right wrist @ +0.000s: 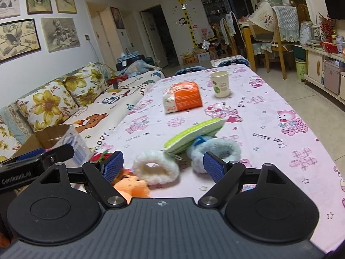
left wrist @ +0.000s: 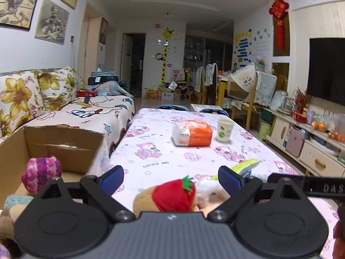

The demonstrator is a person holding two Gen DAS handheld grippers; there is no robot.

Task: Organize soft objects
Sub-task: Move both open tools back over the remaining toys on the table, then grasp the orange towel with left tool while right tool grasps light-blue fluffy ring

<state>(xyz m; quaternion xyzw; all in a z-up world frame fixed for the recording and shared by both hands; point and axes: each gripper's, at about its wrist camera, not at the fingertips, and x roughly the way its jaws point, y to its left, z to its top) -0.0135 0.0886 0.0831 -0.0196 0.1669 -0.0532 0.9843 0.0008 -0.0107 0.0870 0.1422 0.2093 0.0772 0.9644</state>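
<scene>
The left gripper (left wrist: 171,178) is hovering low over the near edge of the surface (left wrist: 194,157), which is wearing a pink cartoon-bear cloth, and its blue-padded fingers (left wrist: 113,178) are standing wide apart with nothing pressed between them. Just below and between them a plush toy with a red strawberry cap (left wrist: 173,196) is lying on the cloth, untouched by either pad. To the left of the surface an open cardboard box (left wrist: 62,142) is sitting with a pink-and-purple knitted ball (left wrist: 42,170) already resting inside it. The right gripper (right wrist: 163,166) is likewise holding its fingers (right wrist: 113,166) spread wide and empty above the cloth. Ahead of it a white fluffy ring (right wrist: 155,169) and a pale blue fluffy ring (right wrist: 215,152) are lying side by side, with a green-and-white soft pad (right wrist: 194,135) leaning across just behind them, touching the blue one. An orange plush toy (right wrist: 131,186) is peeking out beside the right gripper's left finger. Further back, an orange-and-white tissue pack (right wrist: 183,99) and a paper cup (right wrist: 220,84) are standing near each other in the middle of the surface.
</scene>
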